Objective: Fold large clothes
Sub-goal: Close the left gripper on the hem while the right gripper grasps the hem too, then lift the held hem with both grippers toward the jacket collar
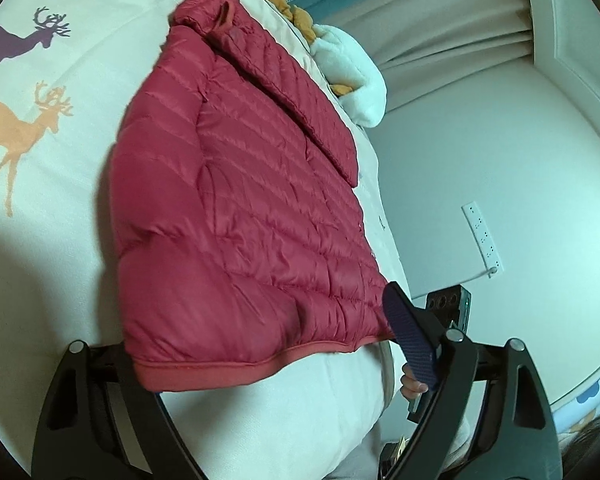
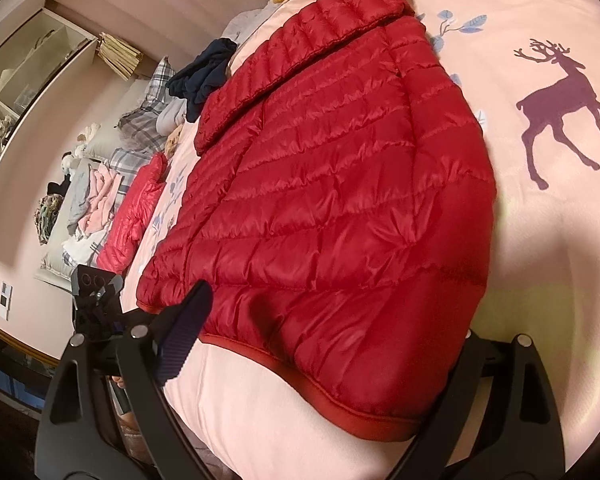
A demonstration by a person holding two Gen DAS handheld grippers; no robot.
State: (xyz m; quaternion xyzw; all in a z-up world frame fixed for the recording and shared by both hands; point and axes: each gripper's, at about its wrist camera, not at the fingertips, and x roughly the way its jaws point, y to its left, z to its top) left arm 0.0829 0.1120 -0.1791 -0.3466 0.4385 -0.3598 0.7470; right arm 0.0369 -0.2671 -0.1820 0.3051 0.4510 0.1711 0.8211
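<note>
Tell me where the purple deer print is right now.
In the right wrist view the purple deer print lies on the bedsheet, right of the red jacket; in the left wrist view, upper left.

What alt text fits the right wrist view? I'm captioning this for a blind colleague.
A red quilted puffer jacket lies partly folded on a pale bedspread printed with a purple deer. The right gripper sits open at the jacket's hem, one finger hidden beneath it, and loose clothes are piled at far left.

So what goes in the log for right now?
stage: mid-fold | red puffer jacket: flat on bed, sleeves folded in | left tool: open at hem | right tool: open at hem
</note>
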